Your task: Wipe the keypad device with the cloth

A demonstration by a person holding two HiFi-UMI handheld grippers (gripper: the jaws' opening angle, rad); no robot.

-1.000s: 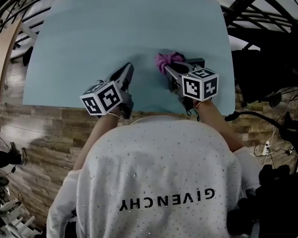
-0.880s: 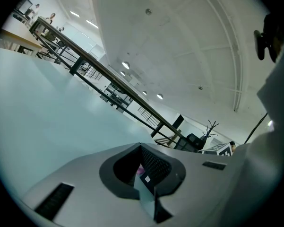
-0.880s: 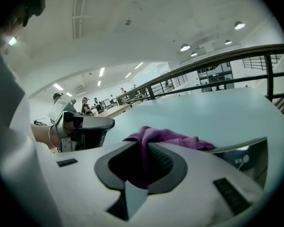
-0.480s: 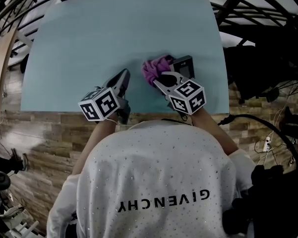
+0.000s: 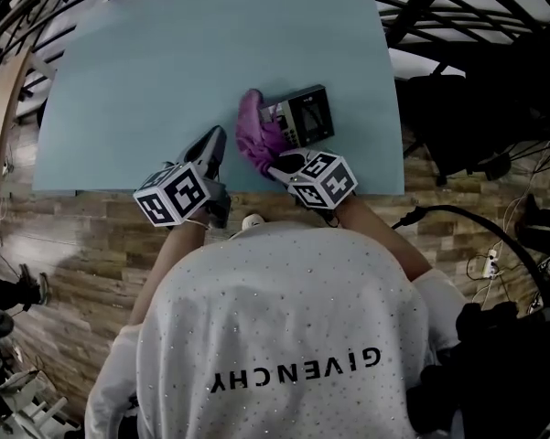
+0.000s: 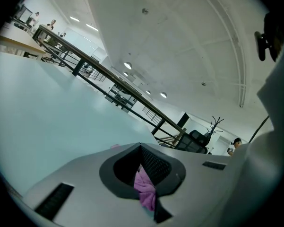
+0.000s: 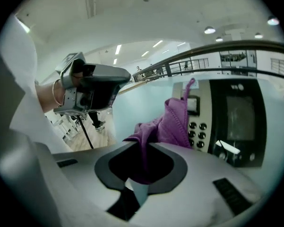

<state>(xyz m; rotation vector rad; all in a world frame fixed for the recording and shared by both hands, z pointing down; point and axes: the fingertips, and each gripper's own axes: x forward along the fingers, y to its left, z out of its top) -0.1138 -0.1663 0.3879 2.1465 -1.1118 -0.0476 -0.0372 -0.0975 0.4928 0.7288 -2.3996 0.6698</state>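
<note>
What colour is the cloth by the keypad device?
Purple, leaning magenta. The cloth shows best in the right gripper view.

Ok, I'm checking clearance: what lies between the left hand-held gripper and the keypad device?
The purple cloth, clamped in the right hand-held gripper, lies between the left hand-held gripper and the keypad device, as the head view shows.

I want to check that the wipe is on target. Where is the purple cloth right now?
In the head view, the purple cloth sits bunched against the left side of the keypad device, pinched in the right claw.
</note>
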